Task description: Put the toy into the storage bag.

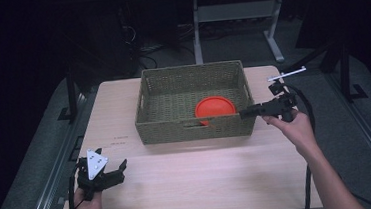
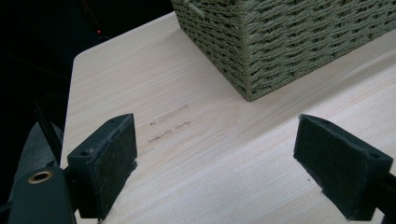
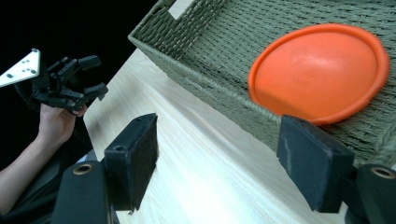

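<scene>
An olive woven basket [image 1: 173, 98] stands on the middle of the light wooden table [image 1: 194, 179]. An orange round plate [image 1: 215, 107] lies in its front right corner, upside down by its look [image 3: 322, 70]. My right gripper [image 1: 243, 113] hovers at the basket's front right corner, open, with nothing between its pads [image 3: 135, 154]; its jaws straddle the basket's wall [image 3: 219, 95] just short of the plate. My left gripper [image 1: 122, 170] stays low over the table's front left, open and empty, pointing toward the basket's corner [image 2: 252, 70].
Table legs and cables [image 1: 203, 33] show on the dark floor beyond the table. Bare tabletop stretches in front of the basket [image 2: 210, 140]. The right gripper view also shows the other hand holding its gripper [image 3: 60, 84] off the table's edge.
</scene>
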`<state>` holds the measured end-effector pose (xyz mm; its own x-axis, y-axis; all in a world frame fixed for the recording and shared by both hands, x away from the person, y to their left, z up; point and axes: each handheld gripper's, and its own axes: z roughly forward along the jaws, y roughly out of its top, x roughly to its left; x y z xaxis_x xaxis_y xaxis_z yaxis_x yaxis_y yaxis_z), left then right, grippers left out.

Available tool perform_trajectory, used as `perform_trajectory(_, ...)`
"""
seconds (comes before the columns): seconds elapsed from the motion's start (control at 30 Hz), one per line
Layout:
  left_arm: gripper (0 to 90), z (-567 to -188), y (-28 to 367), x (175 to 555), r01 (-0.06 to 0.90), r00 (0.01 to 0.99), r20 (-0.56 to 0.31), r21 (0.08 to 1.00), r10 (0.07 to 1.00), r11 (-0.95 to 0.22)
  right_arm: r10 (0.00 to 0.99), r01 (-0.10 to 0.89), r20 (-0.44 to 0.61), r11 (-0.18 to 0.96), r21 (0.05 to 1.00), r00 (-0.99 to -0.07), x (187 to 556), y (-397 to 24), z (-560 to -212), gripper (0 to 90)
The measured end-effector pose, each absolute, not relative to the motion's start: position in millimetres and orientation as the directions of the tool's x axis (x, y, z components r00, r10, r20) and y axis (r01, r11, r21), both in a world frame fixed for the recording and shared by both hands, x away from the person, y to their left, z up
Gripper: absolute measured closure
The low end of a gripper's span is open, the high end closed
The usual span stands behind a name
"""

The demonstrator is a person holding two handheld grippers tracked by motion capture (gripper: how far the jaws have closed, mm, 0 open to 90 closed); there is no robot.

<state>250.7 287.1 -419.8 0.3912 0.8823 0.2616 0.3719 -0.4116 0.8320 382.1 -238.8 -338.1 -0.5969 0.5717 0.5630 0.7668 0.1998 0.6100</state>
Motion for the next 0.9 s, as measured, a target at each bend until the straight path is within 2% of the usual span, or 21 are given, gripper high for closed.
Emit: perform_trajectory(0.9,12.8,-420.2,285.8,250.3,0.378,0.395,0.264,0.826,0.88,-0.418,0.562,0.777,0.582,0.193,0.599,-0.588,348.2,-259.2,-370.7,26.7)
